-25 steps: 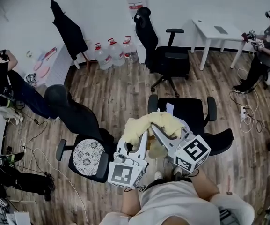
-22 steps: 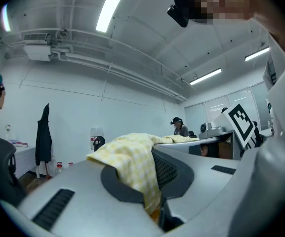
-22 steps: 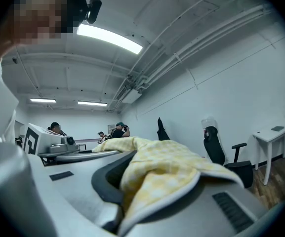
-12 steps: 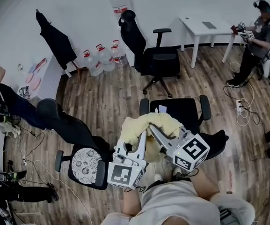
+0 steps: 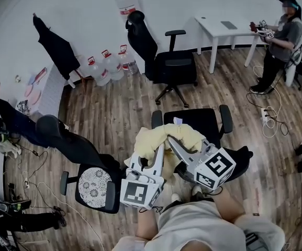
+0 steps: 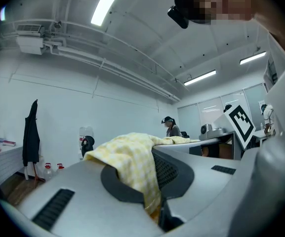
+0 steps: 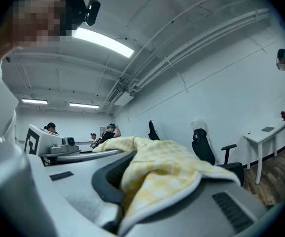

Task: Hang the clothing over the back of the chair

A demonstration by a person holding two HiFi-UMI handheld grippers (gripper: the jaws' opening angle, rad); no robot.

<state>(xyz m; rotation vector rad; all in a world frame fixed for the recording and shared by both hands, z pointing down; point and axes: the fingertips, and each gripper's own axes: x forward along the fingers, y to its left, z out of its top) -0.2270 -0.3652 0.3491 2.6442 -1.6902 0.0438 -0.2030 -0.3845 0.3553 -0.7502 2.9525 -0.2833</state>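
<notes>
Two grippers holding a yellow checked garment (image 5: 161, 135) above a black office chair (image 5: 195, 123).
My left gripper (image 5: 160, 149) and right gripper (image 5: 170, 141) are each clamped on the garment, a light, limp cloth sagging between them. Gripping its outer edges should spread it. Open floor (image 5: 130, 103) lies beyond, and a second chair (image 5: 72, 143) crowds my left.

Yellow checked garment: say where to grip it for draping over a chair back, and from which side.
Probably its edge at two spread points, coming level from the person's side, as the left claw and right claw now do: both are shut on the yellow garment, whose limp rest sags between them over the black chair.
</notes>
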